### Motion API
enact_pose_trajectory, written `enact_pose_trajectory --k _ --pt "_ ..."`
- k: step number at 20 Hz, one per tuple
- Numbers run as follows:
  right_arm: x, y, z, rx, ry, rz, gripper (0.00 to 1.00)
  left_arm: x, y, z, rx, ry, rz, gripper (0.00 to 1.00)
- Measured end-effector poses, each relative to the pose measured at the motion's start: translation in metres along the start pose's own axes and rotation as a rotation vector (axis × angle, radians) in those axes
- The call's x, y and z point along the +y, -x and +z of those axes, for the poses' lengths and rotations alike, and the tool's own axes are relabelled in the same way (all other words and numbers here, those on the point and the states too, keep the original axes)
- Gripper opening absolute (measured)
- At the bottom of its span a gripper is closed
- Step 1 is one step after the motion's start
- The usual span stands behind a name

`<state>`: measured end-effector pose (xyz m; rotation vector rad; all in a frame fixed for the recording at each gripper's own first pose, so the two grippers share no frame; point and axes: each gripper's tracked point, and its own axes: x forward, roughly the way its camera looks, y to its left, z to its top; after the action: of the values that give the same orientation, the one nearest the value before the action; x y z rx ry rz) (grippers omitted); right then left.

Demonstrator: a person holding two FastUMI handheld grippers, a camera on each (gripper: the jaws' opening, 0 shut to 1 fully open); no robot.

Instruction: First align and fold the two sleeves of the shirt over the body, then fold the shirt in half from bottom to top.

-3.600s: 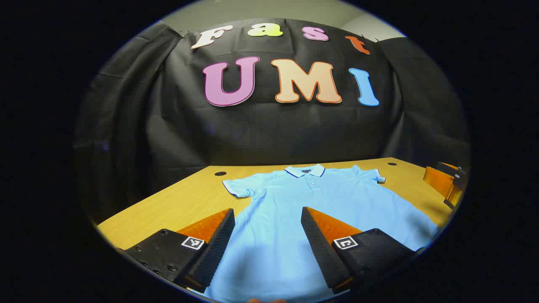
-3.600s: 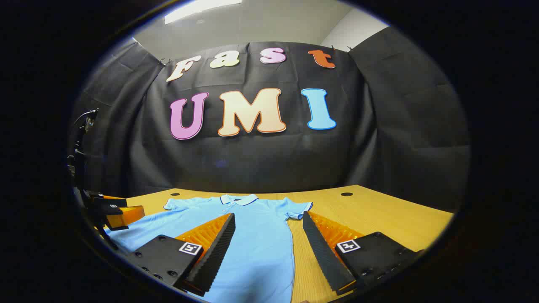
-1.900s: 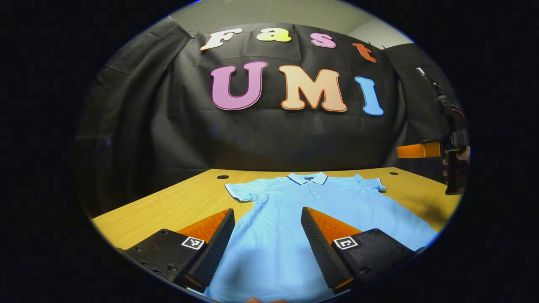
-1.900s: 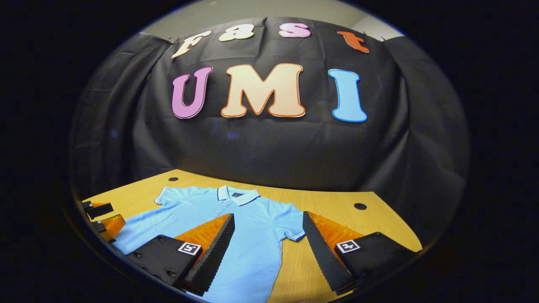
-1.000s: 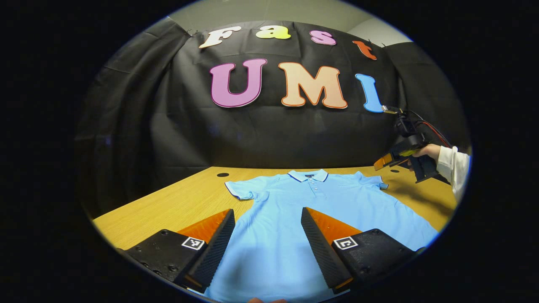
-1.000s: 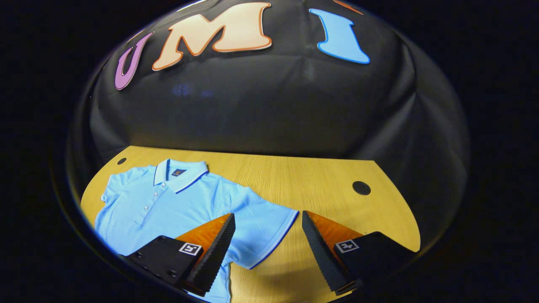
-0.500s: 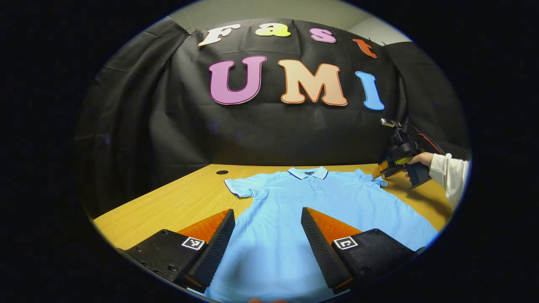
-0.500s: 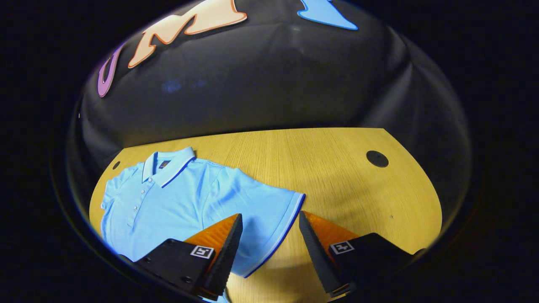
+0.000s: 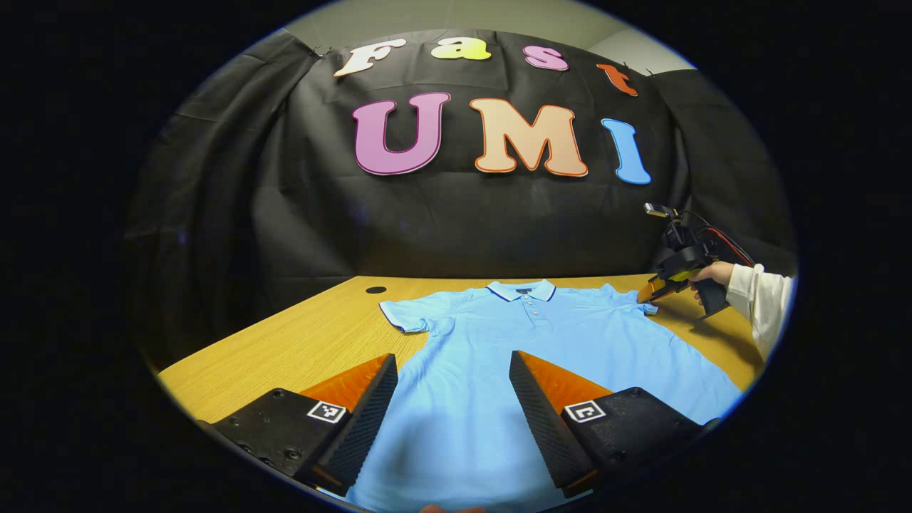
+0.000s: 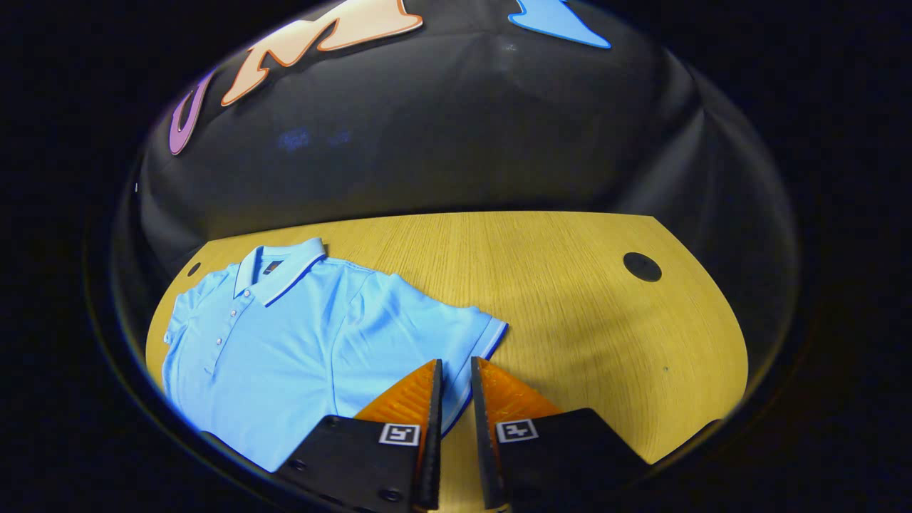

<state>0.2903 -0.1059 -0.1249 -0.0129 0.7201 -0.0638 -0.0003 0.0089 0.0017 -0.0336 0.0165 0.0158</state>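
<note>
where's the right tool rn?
Left gripper view: right tool at the far right, at the shirt's right sleeve cuff; its fingers nearly closed around the hem.

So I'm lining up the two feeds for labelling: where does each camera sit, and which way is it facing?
Left gripper view: rides the left claw, low at the shirt's hem end, facing the collar; its open fingers show, and farther off the right claw and hand.
Right gripper view: rides the right claw, tilted down onto the sleeve cuff, fingers nearly closed around its edge.
Shared: shirt, table, right claw.
</note>
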Motion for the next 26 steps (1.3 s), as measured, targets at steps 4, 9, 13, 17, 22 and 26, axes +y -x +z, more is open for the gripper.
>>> enact_pose_trajectory --k 4,9,13,17,22,26 --pt "0.002 0.001 0.003 -0.015 0.038 -0.023 0.05 0.0 0.0 0.001 -0.005 0.003 0.0 0.95" --pt "0.009 0.017 0.031 -0.084 -0.019 0.004 0.02 0.0 0.001 0.0 -0.008 0.004 -0.001 0.95" --pt "0.052 0.045 0.062 -0.172 -0.067 0.133 0.02 0.0 0.0 0.0 -0.008 0.004 -0.001 0.95" --pt "0.117 0.057 0.052 -0.147 -0.065 0.291 0.02 0.0 0.0 0.0 -0.013 0.005 -0.003 0.95" --pt "0.169 0.038 0.028 -0.102 -0.021 0.355 0.02 0.0 0.0 0.0 -0.013 0.006 -0.003 0.95" --pt "0.181 0.028 0.018 -0.101 -0.012 0.352 0.03 0.0 0.0 0.0 -0.016 0.006 -0.002 0.95"
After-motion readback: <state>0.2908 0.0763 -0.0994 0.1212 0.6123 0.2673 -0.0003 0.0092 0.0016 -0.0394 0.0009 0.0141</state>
